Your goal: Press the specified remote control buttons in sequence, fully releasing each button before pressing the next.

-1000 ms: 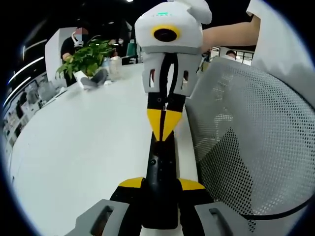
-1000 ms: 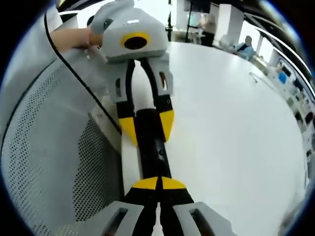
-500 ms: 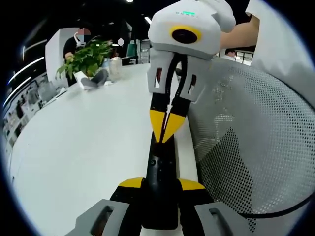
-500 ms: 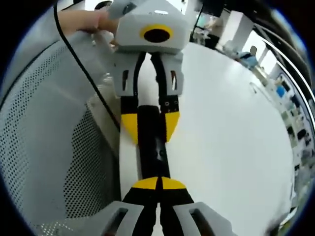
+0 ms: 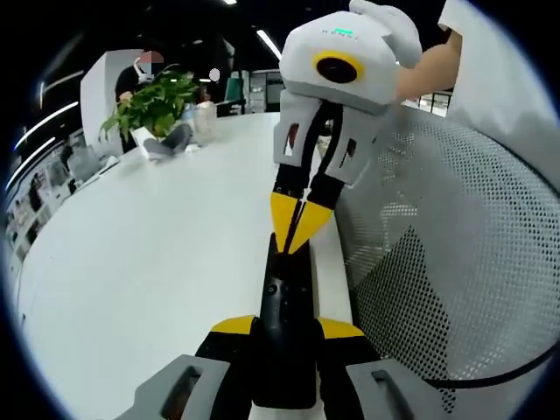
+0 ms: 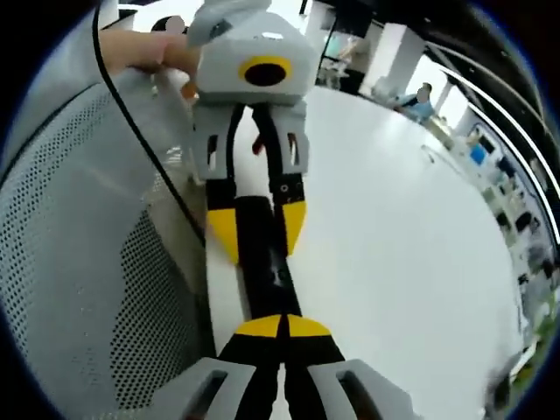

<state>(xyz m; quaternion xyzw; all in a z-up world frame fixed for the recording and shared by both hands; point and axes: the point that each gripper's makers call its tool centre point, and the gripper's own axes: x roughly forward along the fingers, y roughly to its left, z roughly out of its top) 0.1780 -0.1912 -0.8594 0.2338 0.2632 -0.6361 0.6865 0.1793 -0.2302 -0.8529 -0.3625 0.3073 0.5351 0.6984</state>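
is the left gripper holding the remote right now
Yes, in the left gripper view the left gripper has its yellow-tipped jaws clamped on either side of the black remote.

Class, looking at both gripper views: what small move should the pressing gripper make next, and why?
Probably lift the right gripper slightly: its closed yellow tips sit on the black remote control, which the left gripper clamps, so the button gets fully released before the next press.

- The remote control (image 5: 284,328) is clamped at its near end by the left gripper (image 5: 286,332); that end is hidden.
- Its buttons are too small to tell apart.
- The right gripper (image 6: 282,325) covers the remote's tip.
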